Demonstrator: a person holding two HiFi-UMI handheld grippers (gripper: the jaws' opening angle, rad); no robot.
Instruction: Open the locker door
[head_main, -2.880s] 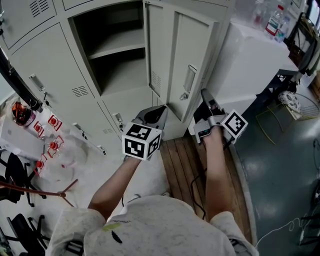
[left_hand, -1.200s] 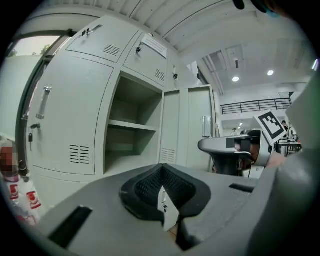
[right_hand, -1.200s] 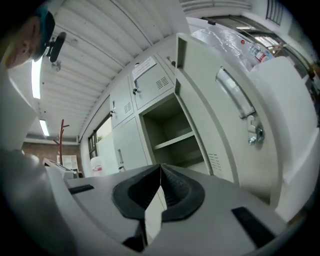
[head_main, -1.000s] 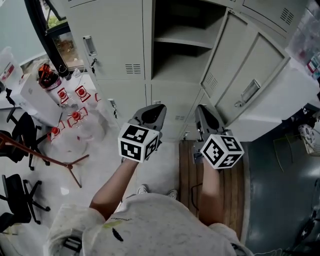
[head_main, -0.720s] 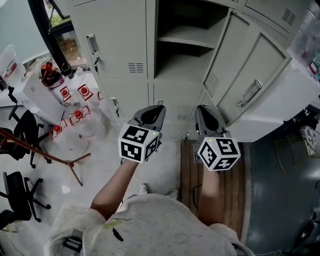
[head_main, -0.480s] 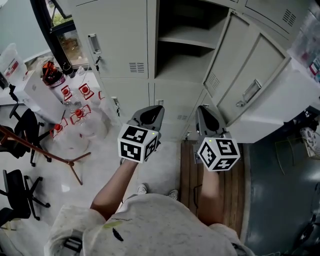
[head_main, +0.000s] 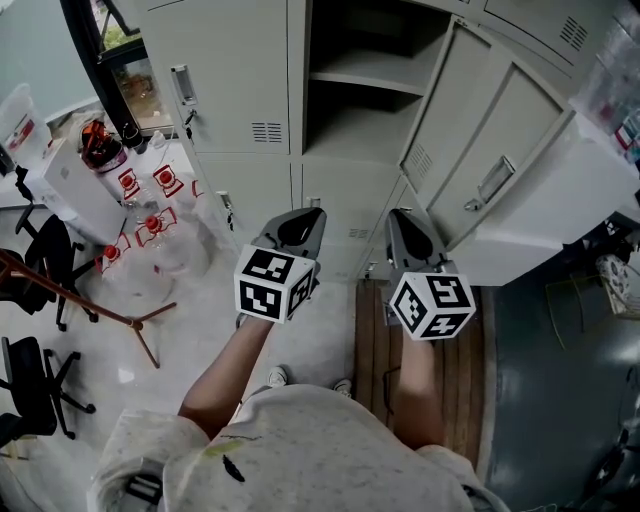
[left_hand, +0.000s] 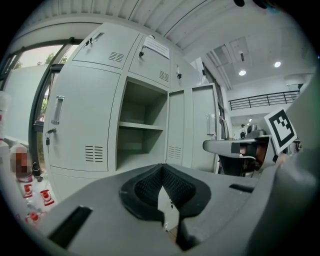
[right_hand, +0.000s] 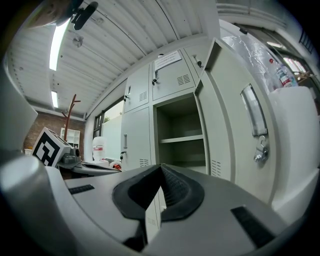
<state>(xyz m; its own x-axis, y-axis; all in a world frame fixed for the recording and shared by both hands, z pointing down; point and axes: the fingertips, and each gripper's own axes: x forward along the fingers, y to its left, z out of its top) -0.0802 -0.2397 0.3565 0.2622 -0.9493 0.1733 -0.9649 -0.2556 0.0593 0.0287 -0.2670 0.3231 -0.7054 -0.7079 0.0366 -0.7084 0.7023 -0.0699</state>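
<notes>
Before the flat metal locker door (head_main: 470, 140), left tongs (head_main: 304, 216), right tongs (head_main: 401, 220): closed, empty.

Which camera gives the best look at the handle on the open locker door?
The right gripper view: there the door handle is large and near. The head view shows the handle small, from above; the left gripper view shows it tiny and distant.

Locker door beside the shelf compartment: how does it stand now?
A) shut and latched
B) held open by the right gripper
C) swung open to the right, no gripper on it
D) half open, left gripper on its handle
C: the door stands swung out to the right of the bare shelf, and the left gripper and right gripper hang below it, jaws together on nothing.
</notes>
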